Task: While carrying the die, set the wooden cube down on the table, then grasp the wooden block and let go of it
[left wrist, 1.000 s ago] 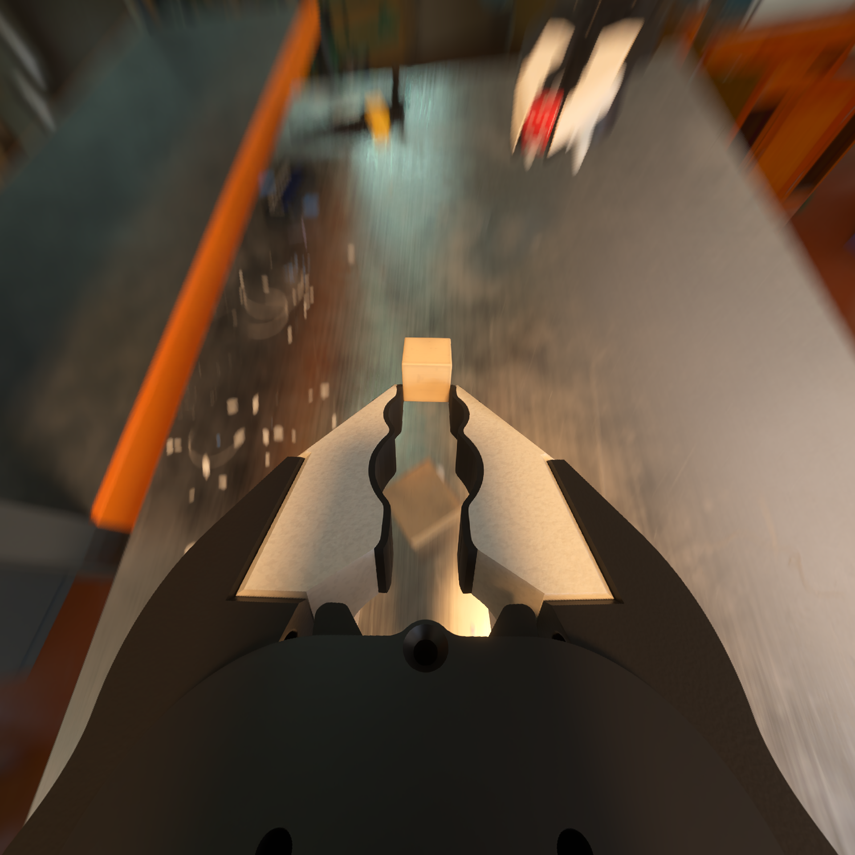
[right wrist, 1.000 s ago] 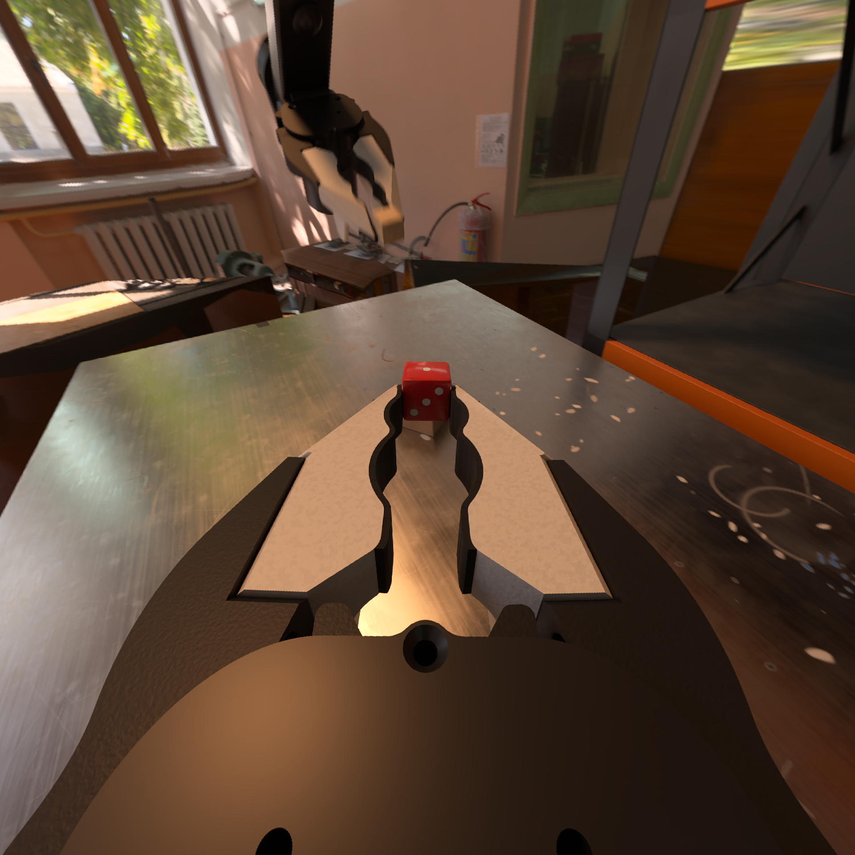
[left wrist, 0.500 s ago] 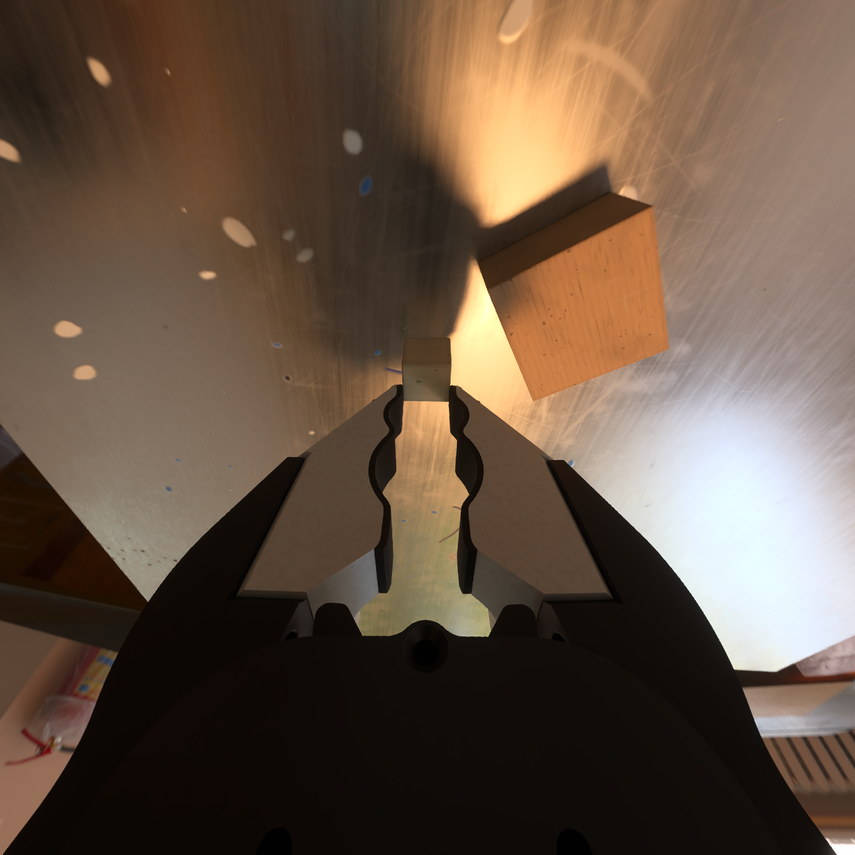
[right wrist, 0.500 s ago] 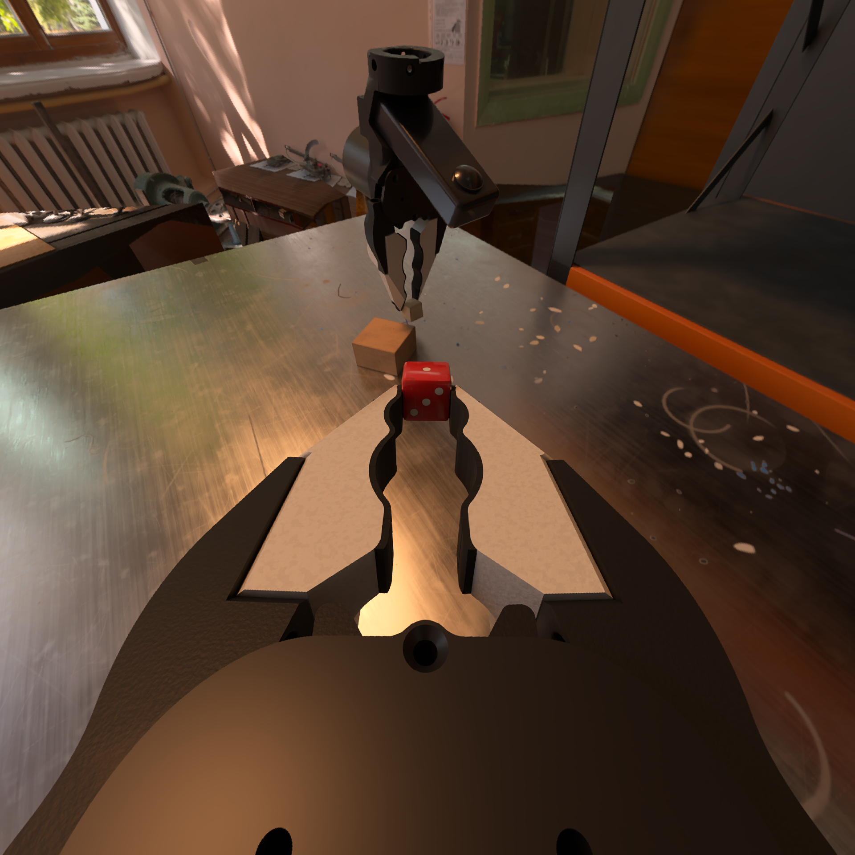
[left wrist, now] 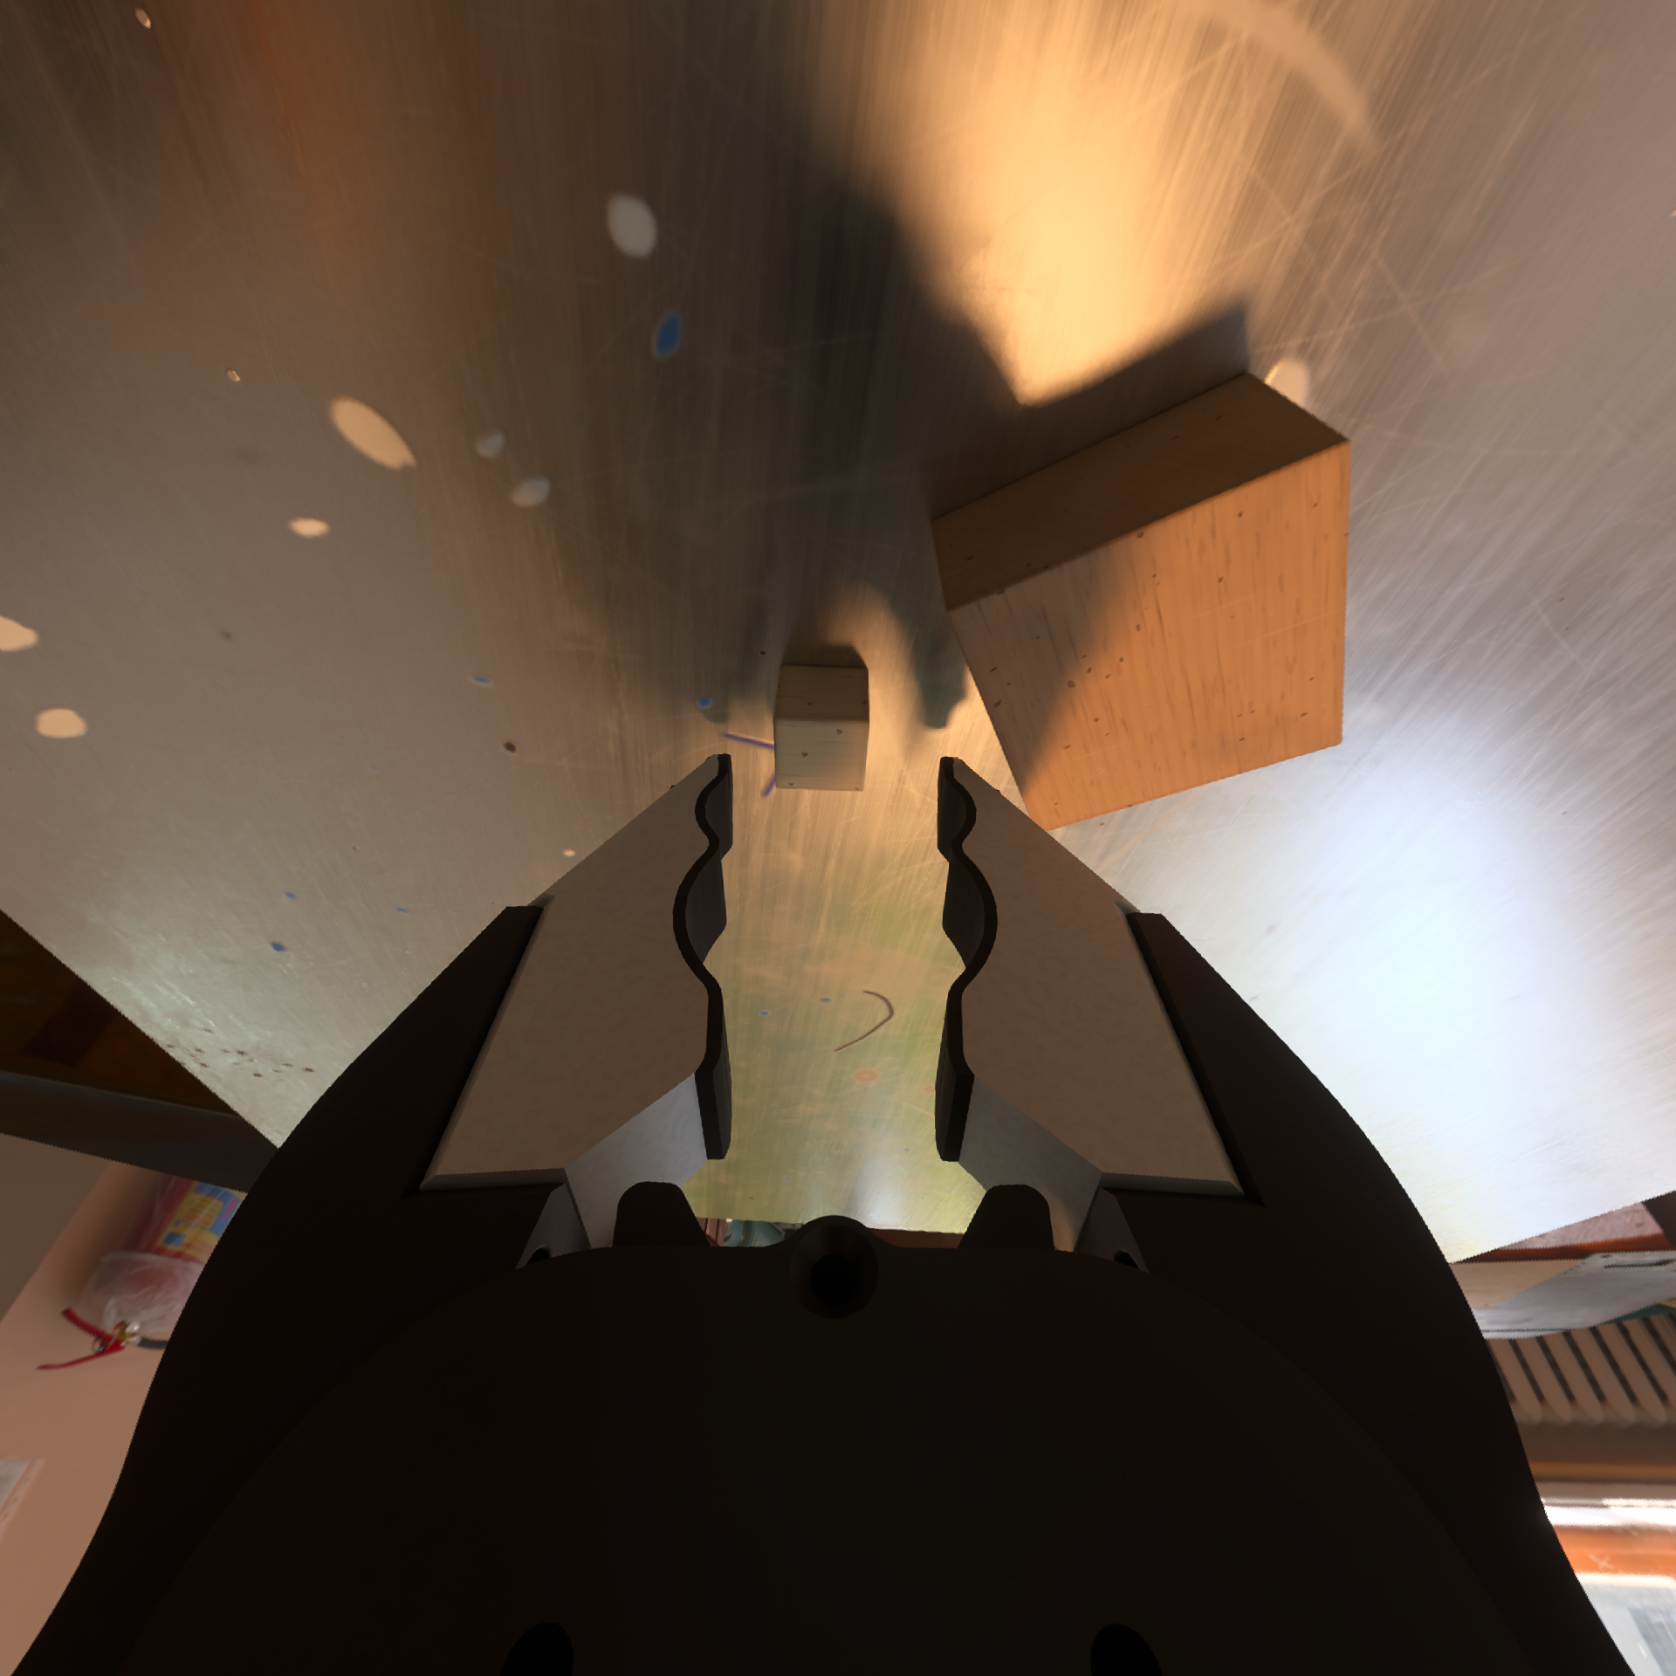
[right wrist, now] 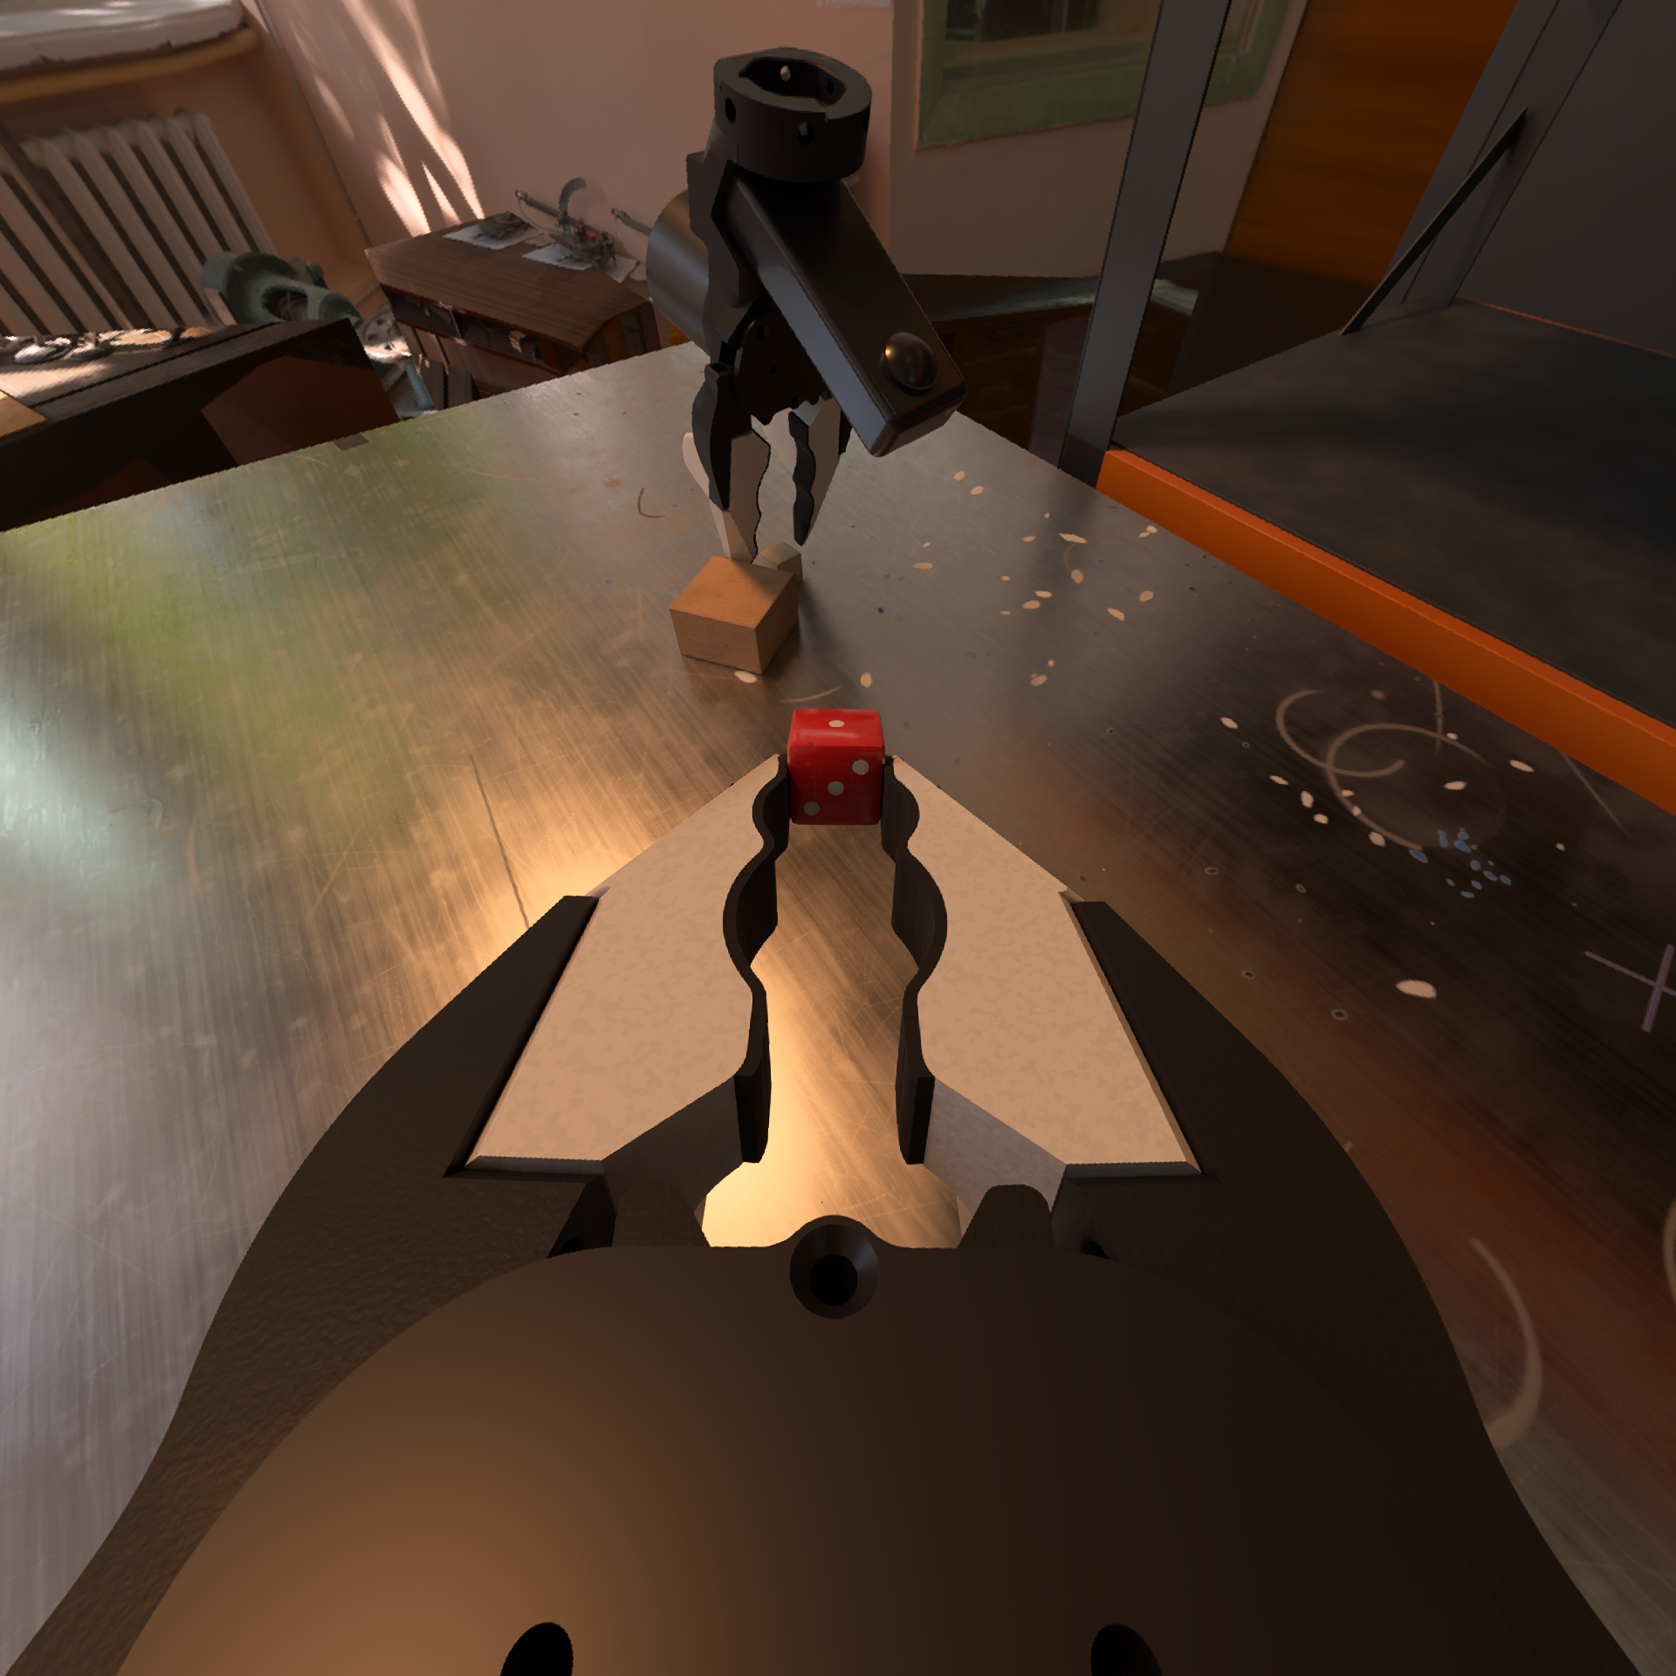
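Observation:
My left gripper (left wrist: 833,771) is open and points down at the metal table (left wrist: 1360,998). The small pale wooden cube (left wrist: 821,730) rests on the table just beyond its fingertips, free of them. The larger wooden block (left wrist: 1170,626) lies on the table to the cube's right, close beside it. My right gripper (right wrist: 834,775) is shut on the red die (right wrist: 834,771) and holds it above the table. In the right wrist view the left gripper (right wrist: 775,531) hangs over the cube (right wrist: 782,555) and the block (right wrist: 733,613), farther off.
An orange-edged dark shelf (right wrist: 1360,599) runs along the table's right side in the right wrist view. Paint specks and chalk marks (right wrist: 1378,762) dot the tabletop. A radiator (right wrist: 109,227) and cluttered benches (right wrist: 508,272) stand beyond the table's far edge.
My left gripper swung down over the table beside the block, then opened and let go of the wooden cube, which now rests on the table. The right gripper still holds the die.

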{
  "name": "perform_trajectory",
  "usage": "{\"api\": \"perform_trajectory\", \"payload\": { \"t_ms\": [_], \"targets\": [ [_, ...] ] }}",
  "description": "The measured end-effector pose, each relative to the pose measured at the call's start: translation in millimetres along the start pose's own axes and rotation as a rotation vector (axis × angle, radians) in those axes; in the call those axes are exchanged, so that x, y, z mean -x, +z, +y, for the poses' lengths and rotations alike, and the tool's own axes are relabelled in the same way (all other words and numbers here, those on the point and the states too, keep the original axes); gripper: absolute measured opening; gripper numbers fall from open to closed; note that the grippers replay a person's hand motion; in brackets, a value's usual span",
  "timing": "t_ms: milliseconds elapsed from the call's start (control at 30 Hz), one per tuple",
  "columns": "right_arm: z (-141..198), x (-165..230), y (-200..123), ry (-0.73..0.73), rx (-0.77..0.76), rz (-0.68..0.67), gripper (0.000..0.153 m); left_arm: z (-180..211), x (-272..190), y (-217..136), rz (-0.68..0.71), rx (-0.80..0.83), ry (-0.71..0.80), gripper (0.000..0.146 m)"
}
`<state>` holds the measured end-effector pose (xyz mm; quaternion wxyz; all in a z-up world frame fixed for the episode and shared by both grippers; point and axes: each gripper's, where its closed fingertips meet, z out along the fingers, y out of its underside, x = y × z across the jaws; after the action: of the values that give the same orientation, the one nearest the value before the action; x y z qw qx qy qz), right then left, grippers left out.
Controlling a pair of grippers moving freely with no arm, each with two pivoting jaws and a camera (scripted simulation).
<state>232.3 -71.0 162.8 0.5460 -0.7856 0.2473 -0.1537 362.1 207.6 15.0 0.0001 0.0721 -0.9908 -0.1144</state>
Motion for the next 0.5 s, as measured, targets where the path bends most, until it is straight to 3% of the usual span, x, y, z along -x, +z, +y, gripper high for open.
{"api": "perform_trajectory", "payload": {
  "t_ms": [267,500],
  "targets": [
    [0.5,0.3,0.2,-0.005,0.009,0.003,0.019,6.0,6.4,-11.2,-0.079,-0.018,-0.028,0.069],
    [3.7,2.0,5.6,0.0,0.034,-0.001,0.019,23.8,17.0,-80.0,-0.226,-0.204,-0.128,0.076]
  ]
}}
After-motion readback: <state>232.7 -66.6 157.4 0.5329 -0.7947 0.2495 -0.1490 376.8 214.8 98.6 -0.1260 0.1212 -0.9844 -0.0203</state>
